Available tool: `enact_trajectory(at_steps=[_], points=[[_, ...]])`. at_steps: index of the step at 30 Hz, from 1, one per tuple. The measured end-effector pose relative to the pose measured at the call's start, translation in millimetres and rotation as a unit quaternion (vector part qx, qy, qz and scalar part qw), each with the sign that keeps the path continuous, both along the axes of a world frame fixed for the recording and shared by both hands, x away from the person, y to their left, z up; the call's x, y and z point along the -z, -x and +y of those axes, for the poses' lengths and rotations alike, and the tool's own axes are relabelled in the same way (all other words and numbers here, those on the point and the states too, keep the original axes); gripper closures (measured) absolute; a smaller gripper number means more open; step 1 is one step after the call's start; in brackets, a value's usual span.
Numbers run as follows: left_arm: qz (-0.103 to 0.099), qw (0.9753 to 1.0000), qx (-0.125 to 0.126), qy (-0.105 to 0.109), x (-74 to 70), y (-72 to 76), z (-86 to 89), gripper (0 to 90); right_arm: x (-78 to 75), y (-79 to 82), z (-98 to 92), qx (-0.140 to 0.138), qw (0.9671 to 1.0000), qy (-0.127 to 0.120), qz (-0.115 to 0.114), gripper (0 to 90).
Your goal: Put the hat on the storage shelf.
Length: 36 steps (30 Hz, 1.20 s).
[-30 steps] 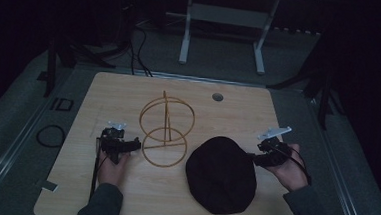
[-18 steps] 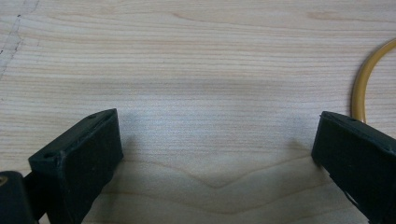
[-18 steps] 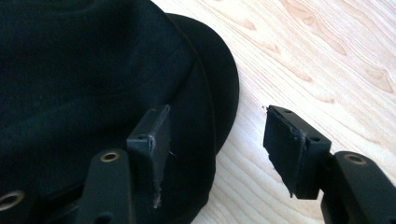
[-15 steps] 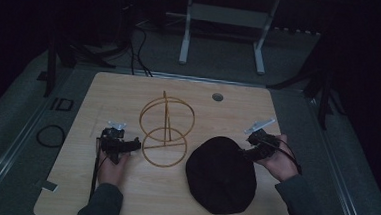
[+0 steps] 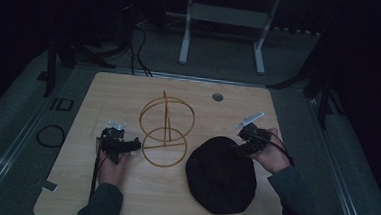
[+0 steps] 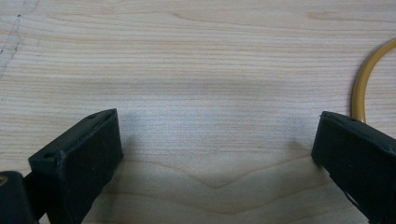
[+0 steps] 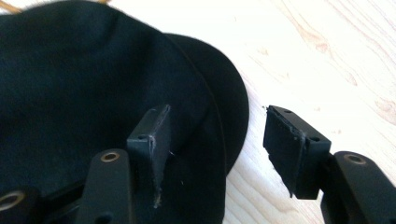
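Wooden counter [image 5: 129, 91] carries a black hat [image 5: 220, 175] at its near right and a wire stand [image 5: 166, 132] mid-counter. Right tool [image 7: 217, 149] straddles the hat's brim, jaws spread. Left tool [image 6: 212, 149] rests spread beside the stand.

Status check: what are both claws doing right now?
Left gripper open, idle beside gold wire stand. Right gripper open, straddling brim of black fabric hat. Nothing blocking.
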<state>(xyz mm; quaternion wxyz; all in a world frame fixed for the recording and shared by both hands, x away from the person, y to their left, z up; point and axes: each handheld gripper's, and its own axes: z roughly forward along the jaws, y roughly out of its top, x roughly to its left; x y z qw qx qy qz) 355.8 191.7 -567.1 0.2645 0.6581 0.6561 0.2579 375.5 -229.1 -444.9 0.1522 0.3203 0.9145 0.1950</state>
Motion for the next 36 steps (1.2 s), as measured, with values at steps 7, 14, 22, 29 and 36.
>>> enact_trajectory(at_steps=[7,14,22,29,36], points=[[-0.001,1.0000,0.000,0.000,0.1,0.0,-0.1,1.2,-1.8,-4.6,12.8,-0.012,0.9999,0.004,0.004,41.1],[-0.001,1.0000,-0.001,0.000,0.1,0.0,-0.1,1.3,0.6,-11.3,23.7,-0.019,0.9995,0.017,0.019,40.4],[-0.001,1.0000,-0.001,0.000,0.1,0.0,-0.1,1.3,6.1,-16.0,28.3,-0.024,0.9988,0.028,0.032,39.2],[-0.001,1.0000,-0.001,0.000,0.1,0.0,-0.1,1.3,8.3,-18.4,31.9,-0.032,0.9980,0.034,0.042,38.6],[-0.001,1.0000,-0.001,0.000,0.1,0.0,-0.1,1.2,15.3,-19.8,35.0,-0.038,0.9965,0.044,0.060,35.8]])
